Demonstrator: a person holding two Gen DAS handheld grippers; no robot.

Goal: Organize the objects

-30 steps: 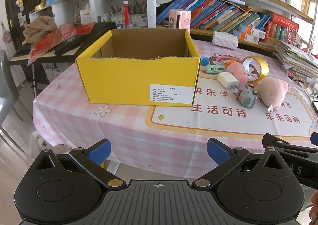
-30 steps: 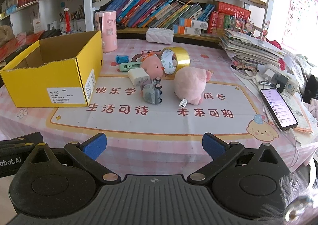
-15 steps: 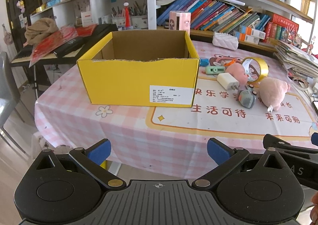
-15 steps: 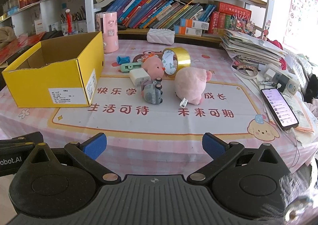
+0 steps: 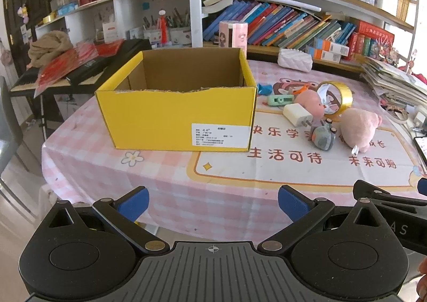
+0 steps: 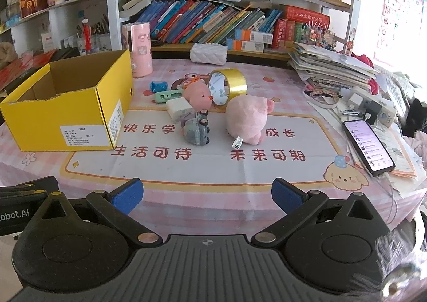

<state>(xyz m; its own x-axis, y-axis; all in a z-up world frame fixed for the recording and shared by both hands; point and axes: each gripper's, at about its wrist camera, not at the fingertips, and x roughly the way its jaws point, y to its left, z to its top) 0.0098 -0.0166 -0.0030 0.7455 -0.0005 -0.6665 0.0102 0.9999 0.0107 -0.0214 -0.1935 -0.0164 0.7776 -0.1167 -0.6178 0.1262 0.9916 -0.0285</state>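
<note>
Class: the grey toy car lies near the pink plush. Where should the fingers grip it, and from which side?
Probably from above, fingers across the grey toy car's narrow body. It lies tipped with wheels showing, so the flat sides suit a pinch; the white charger crowds its far side, the large pink plush sits apart.

The yellow cardboard box (image 5: 176, 120) is hiding its own floor behind its front wall, and the print on its white label (image 5: 221, 135) is reading too small to make out. The small pink plush (image 6: 197, 94) is covering part of the tape roll (image 6: 229, 85). The phone (image 5: 421, 145) is running off the left wrist view's right edge.
</note>
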